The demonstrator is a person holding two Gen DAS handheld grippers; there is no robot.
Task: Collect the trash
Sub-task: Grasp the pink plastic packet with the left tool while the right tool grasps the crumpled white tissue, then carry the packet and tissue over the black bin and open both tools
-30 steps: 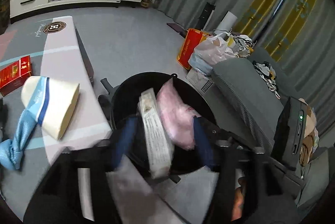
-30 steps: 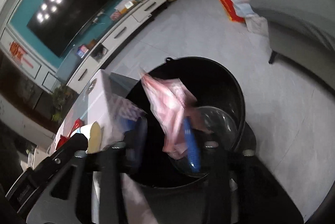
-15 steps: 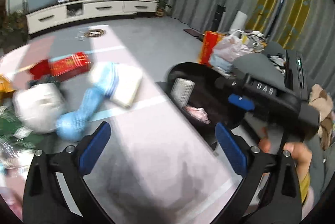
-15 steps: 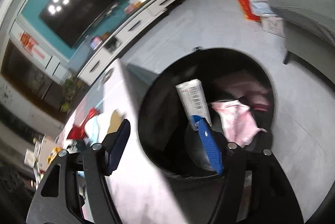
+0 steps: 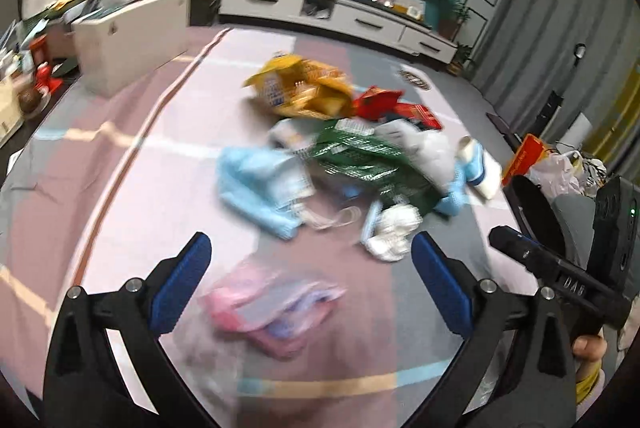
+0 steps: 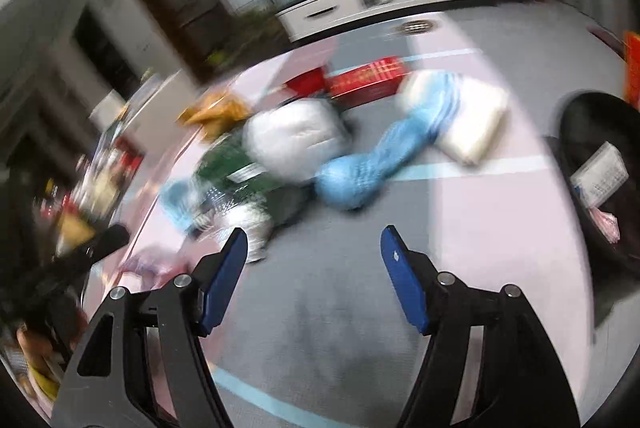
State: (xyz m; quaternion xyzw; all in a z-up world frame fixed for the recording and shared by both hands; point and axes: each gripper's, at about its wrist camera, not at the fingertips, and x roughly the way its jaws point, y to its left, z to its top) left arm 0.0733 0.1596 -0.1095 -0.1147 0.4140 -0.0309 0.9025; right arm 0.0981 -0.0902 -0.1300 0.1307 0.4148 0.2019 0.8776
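A trash pile lies on the pink and grey table (image 5: 160, 168): yellow bag (image 5: 304, 88), green bag (image 5: 360, 156), light blue packet (image 5: 260, 184), red box (image 5: 400, 108), white crumpled paper (image 5: 392, 232). My left gripper (image 5: 310, 252) is open wide just before the pile, above a blurred pink wrapper (image 5: 272, 308). My right gripper (image 6: 314, 244) is open over bare table, empty, with a blue cloth (image 6: 372, 164) and white bag (image 6: 296, 140) ahead. The black bin (image 6: 592, 116) at the right holds a white packet (image 6: 600, 180) and a pink wrapper (image 6: 604, 224).
A white cabinet (image 5: 132, 40) stands at the table's far left, with a TV unit (image 5: 340, 12) behind. A cream and blue pack (image 6: 472, 132) lies near the bin side. The right gripper's body (image 5: 560, 276) and a hand (image 5: 588, 348) show at the left view's right edge.
Both grippers let go of their items, the white packet and pink wrapper, into the bin, opened, and swung left from the bin to the trash pile on the table.
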